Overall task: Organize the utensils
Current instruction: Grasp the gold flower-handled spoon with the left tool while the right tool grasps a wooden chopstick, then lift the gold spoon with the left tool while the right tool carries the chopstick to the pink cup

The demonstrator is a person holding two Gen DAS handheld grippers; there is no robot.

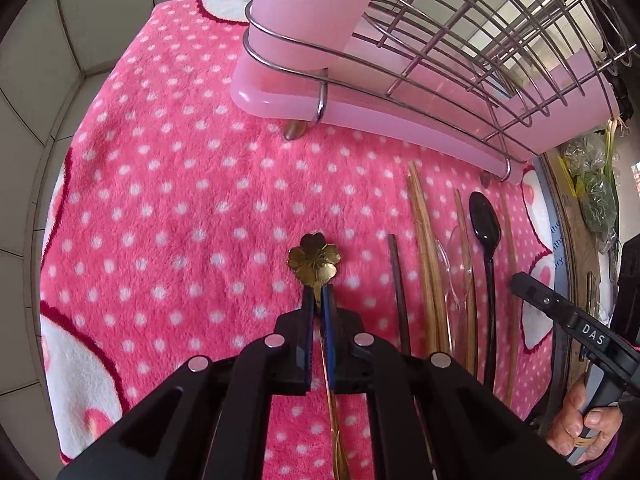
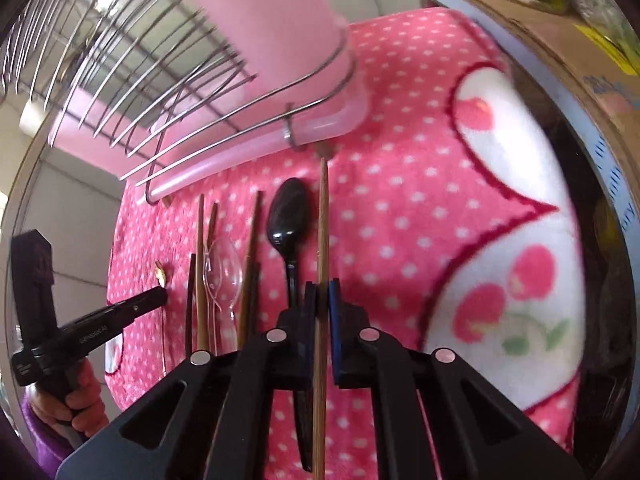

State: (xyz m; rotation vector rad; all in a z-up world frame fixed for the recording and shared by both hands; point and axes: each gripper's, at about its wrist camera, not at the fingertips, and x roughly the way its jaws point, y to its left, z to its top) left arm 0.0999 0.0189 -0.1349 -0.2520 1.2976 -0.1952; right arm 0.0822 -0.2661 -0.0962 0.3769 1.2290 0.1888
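pink holder (image 1: 316,8) top cut off; gold spoon (image 1: 316,262) handle hidden behind tool.

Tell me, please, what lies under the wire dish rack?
Under the wire dish rack sits a pink plastic drip tray, resting on the pink dotted towel. The rack's small feet touch the towel. What lies beneath the tray itself is covered.

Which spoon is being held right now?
The gold flower-shaped spoon, pinched in the left gripper. The black spoon and clear spoon lie untouched on the blanket.

left claw (image 1: 319,300): clamped, level | right claw (image 2: 322,300): clamped, level
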